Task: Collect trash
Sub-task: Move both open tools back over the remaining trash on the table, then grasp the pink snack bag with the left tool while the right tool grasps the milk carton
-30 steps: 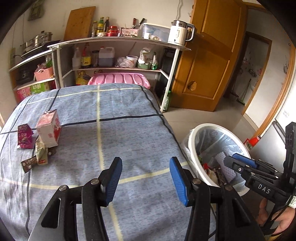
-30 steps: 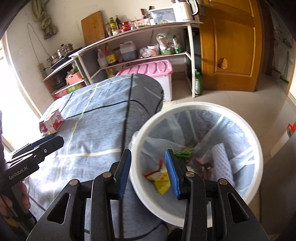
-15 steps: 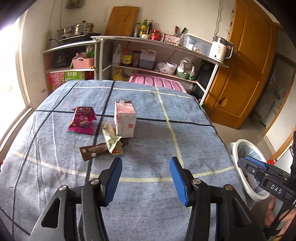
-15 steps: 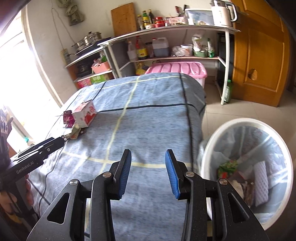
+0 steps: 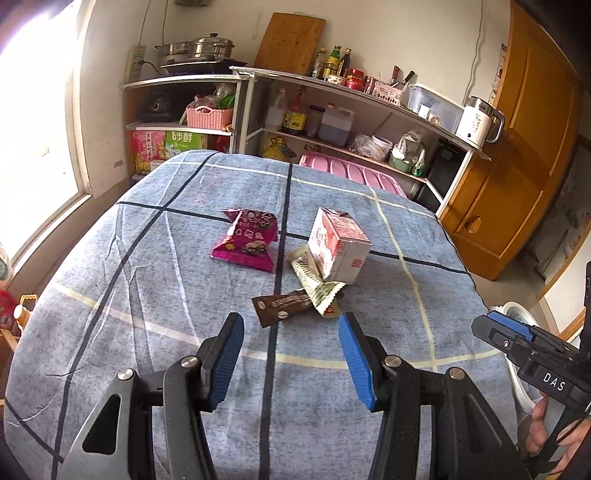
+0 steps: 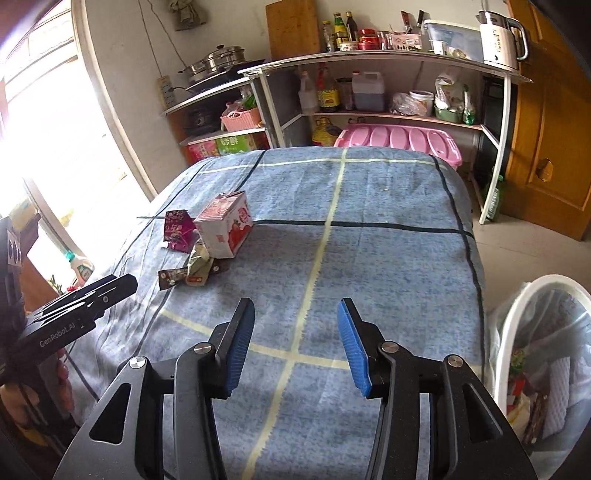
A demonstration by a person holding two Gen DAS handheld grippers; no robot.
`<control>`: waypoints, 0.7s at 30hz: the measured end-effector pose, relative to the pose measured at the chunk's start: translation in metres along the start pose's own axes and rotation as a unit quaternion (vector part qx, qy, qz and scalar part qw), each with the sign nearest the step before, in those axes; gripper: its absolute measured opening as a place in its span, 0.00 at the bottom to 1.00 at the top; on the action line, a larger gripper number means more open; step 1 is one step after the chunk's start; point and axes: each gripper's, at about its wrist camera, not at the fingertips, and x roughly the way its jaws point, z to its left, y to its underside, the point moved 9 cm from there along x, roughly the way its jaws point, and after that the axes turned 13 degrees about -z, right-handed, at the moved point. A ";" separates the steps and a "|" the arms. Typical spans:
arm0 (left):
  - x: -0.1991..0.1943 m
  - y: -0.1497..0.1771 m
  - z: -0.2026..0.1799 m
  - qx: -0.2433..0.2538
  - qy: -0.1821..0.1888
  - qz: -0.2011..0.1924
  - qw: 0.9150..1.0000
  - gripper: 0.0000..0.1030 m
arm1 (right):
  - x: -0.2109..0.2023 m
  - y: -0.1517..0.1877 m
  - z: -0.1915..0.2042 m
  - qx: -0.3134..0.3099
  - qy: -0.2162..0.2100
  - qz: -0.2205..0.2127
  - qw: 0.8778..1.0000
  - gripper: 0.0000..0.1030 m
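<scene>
On the blue checked tablecloth lies a small heap of trash: a red-and-white milk carton, a magenta snack bag, a green-white wrapper and a brown sachet. My left gripper hangs open just short of the sachet, nothing between its fingers. My right gripper hovers over bare cloth to the right of the heap; its jaws are opening and hold nothing. The white bin with a liner and trash inside stands at the table's right.
Metal shelves with bottles, a kettle and pots line the back wall. A pink storage box sits behind the table. A wooden door is on the right and a bright window on the left.
Both grippers have swung left, away from the bin and toward the trash heap on the table. The right gripper's jaws stand wider than before. The left gripper's jaws are unchanged.
</scene>
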 end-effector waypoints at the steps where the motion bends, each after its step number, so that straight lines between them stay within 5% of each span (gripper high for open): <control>1: 0.001 0.000 0.005 0.000 -0.002 0.000 1.000 0.52 | 0.004 0.000 0.004 -0.001 -0.003 0.002 1.000 0.46; 12: 0.024 -0.016 0.050 -0.008 -0.027 0.004 1.000 0.53 | 0.054 -0.027 0.052 -0.022 -0.044 -0.012 0.999 0.47; 15: 0.037 -0.026 0.058 -0.008 -0.029 0.008 1.000 0.62 | 0.069 -0.038 0.062 -0.024 -0.053 -0.019 0.998 0.59; 21: 0.066 -0.041 0.065 -0.005 -0.016 0.016 1.000 0.62 | 0.101 -0.046 0.070 -0.008 -0.066 -0.009 0.998 0.59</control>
